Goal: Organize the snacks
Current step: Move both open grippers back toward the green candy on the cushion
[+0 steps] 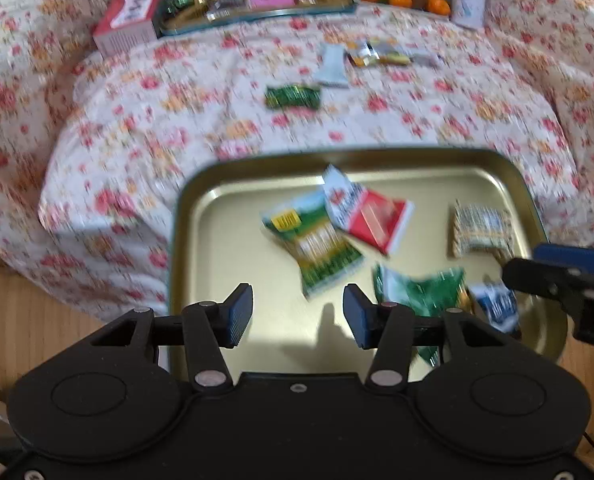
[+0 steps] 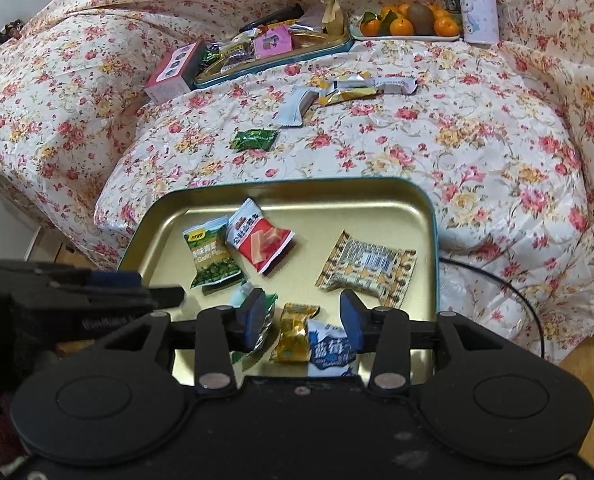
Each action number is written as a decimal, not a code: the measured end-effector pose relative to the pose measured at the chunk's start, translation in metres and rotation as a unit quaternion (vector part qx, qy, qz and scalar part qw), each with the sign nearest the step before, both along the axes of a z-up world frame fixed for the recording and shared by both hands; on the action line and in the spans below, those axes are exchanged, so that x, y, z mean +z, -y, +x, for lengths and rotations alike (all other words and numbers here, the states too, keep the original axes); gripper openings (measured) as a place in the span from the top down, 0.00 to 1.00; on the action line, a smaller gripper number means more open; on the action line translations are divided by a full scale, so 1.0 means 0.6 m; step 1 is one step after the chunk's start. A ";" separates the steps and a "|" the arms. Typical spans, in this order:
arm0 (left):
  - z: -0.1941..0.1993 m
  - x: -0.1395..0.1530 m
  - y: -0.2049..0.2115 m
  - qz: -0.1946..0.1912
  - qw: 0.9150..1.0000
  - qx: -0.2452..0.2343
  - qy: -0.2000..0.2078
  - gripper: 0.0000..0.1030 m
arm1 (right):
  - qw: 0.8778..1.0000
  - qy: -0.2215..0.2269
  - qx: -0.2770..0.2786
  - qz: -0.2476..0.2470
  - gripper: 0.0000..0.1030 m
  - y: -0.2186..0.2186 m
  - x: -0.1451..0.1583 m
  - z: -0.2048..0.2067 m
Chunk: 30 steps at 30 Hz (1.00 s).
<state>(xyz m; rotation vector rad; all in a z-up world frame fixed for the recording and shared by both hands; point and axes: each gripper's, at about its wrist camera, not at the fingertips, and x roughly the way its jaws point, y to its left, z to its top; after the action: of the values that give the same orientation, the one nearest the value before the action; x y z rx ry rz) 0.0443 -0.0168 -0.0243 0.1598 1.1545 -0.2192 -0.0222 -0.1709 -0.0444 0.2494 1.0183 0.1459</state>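
Right wrist view: both tongs (image 2: pixel 301 322) (image 1: pixel 298 316) gape empty over the gold tray's (image 2: pixel 377 204) near rim.

I see a gold tray (image 2: pixel 377 204) with a teal rim. In it: green pea packet (image 2: pixel 211 256), red-white wafer packet (image 2: pixel 259 242), tan checked packet (image 2: pixel 367 268). Beyond it, a cream cloth (image 2: pixel 457 140) with red and yellow flowers; dark green packet (image 2: pixel 255 139).
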 end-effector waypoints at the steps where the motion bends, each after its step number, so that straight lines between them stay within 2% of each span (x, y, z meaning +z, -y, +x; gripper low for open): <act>1: 0.007 0.004 -0.002 0.001 1.000 0.001 0.004 0.45 | 1.000 0.000 0.000 -0.002 0.57 0.001 0.002 0.004; 10: 0.093 0.022 -0.015 0.005 0.999 0.020 0.045 0.45 | 1.000 0.009 -0.017 -0.002 0.56 0.018 0.024 0.056; 17: 0.161 -0.005 -0.019 0.001 0.999 0.023 0.046 0.45 | 0.999 0.013 -0.038 -0.004 0.56 0.026 0.025 0.112; 23: 0.206 -0.038 -0.011 -0.004 0.999 -0.001 0.052 0.45 | 0.999 0.005 -0.052 -0.003 0.56 0.031 0.012 0.157; 30: 0.231 -0.061 0.018 0.005 0.993 -0.073 0.087 0.45 | 0.998 -0.005 -0.063 -0.002 0.56 0.039 -0.004 0.205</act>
<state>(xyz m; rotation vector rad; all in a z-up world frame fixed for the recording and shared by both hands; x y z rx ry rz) 0.1829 -0.0279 -0.0608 0.2686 0.9717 -0.3229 0.1008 -0.1942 -0.0466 0.3110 1.0101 0.0288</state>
